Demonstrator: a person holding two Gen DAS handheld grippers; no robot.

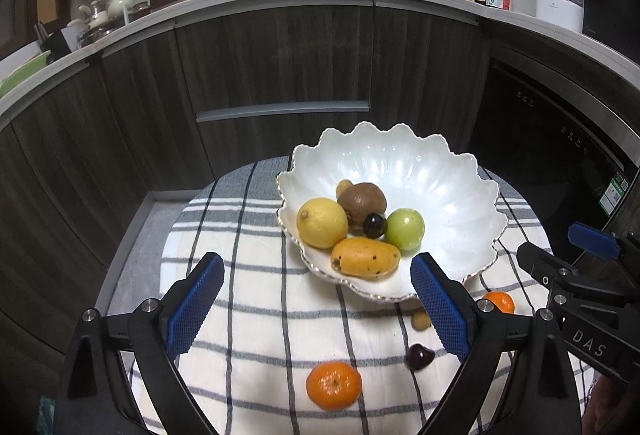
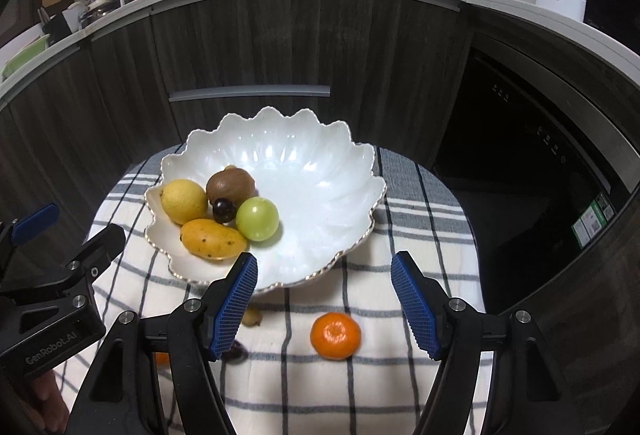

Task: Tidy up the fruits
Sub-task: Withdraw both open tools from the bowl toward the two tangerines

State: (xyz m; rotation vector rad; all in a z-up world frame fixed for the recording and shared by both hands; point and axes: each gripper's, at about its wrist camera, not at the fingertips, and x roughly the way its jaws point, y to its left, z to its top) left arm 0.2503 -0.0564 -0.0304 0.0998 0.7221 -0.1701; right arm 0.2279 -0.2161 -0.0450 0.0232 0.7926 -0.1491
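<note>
The white scalloped bowl (image 1: 440, 187) sits on the striped cloth (image 1: 248, 275) covering the tabletop and already holds a lemon (image 1: 322, 223), a kiwi (image 1: 364, 201), a green fruit (image 1: 405, 229), a dark cherry (image 1: 374, 226) and a mango (image 1: 365, 258), with a small tan fruit behind the kiwi. Four pieces lie on the cloth just in front of the bowl: two mandarins (image 2: 335, 335) (image 1: 333, 385), a dark cherry-like fruit (image 1: 419, 356) and a small tan fruit (image 1: 421, 319). So the sorting looks somewhat over halfway. The left gripper (image 1: 316, 309) hangs in front of the bowl, fingers spread wide and empty. The right gripper (image 2: 324, 305) hovers above one mandarin, fingers apart, gripping nothing.
</note>
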